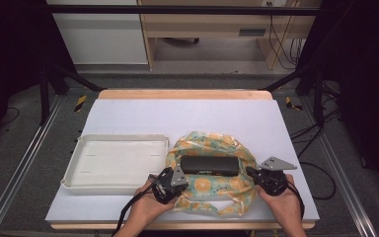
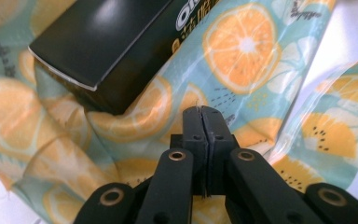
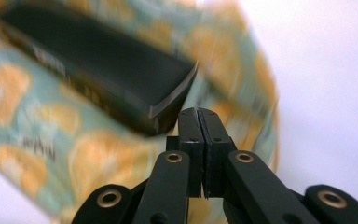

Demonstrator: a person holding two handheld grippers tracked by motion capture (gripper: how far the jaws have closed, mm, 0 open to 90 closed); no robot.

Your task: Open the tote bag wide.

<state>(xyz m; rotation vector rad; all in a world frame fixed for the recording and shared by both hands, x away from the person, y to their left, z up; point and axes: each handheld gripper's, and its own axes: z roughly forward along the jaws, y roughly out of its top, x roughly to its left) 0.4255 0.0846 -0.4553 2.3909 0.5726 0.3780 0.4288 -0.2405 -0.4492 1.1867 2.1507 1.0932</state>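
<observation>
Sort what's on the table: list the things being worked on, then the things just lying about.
In the job: black box; orange-print cloth under it; left tongs and right tongs, both shut, at the cloth's edges.

Lying about: white tray, beside the cloth.

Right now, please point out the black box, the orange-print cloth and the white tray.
black box (image 1: pixel 209 165), high view, top face
orange-print cloth (image 1: pixel 202 186), high view, printed orange slice
white tray (image 1: pixel 116 161), high view, bare floor

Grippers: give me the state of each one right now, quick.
Left gripper: closed, fingers pressed together, holding nothing, over the orange-print cloth.
Right gripper: closed, holding nothing, near the end of the black box.
</observation>
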